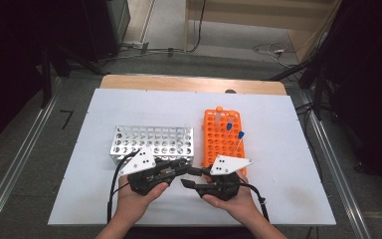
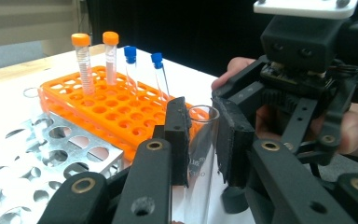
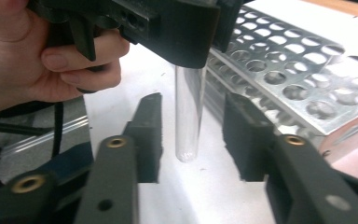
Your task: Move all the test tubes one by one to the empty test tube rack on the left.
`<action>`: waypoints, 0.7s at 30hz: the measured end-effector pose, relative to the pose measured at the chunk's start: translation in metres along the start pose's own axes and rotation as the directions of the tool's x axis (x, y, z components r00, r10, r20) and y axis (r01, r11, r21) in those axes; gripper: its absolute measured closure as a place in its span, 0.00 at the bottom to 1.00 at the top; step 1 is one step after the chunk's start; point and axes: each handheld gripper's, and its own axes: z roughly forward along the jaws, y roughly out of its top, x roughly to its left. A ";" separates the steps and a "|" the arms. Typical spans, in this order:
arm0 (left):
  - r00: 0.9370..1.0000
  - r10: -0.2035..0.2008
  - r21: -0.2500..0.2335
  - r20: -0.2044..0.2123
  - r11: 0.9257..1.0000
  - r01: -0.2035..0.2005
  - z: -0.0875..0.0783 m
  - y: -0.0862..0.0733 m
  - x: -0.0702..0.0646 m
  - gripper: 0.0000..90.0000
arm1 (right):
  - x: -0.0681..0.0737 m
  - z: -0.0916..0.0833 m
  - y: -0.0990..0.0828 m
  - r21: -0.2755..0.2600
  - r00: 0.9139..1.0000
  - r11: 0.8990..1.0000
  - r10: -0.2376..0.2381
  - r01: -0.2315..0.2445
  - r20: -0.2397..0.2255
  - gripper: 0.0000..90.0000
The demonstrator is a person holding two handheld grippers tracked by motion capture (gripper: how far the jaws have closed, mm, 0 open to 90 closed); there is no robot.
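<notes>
The left gripper (image 2: 200,140) is clamping a clear, uncapped glass test tube (image 2: 199,154) near its open rim, and the tube is hanging upright with its long axis vertical and its round bottom (image 3: 186,154) just above the white table sheet (image 1: 288,199). The right gripper (image 3: 193,140) is standing with its jaws apart on both sides of the lower end of the tube, and its pads are not touching the glass. So the tube is lying straight between these pads, and I judge that closing them would be enough to take it.

The perforated silver metal rack (image 1: 151,142) is lying just behind the left hand, and its holes are looking empty. To its right, the orange plastic rack (image 1: 221,139) is holding two orange-capped tubes (image 2: 83,63) and two blue-capped tubes (image 2: 131,70) at its far end.
</notes>
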 end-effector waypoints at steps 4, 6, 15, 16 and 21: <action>1.000 -0.009 -0.005 -0.008 1.000 0.009 -0.001 0.000 0.002 0.85 | -0.004 -0.011 0.000 -0.014 1.000 1.000 -0.013 0.014 0.023 0.45; 1.000 -0.012 -0.008 -0.011 1.000 0.012 -0.002 0.000 0.003 0.85 | -0.007 -0.016 0.000 -0.020 0.999 1.000 -0.004 0.005 0.033 0.41; 0.999 -0.025 -0.012 -0.032 1.000 0.025 -0.004 0.000 0.007 0.85 | -0.016 -0.042 -0.003 -0.050 0.996 0.999 0.012 -0.008 0.089 0.29; 0.999 -0.025 -0.009 -0.034 1.000 0.025 -0.004 0.000 0.007 0.85 | -0.018 -0.046 -0.005 -0.055 0.995 0.998 0.015 -0.010 0.097 0.27; 0.998 -0.030 -0.012 -0.046 0.999 0.030 -0.006 0.001 0.009 0.85 | -0.028 -0.069 -0.013 -0.075 0.990 0.996 0.048 -0.038 0.131 0.22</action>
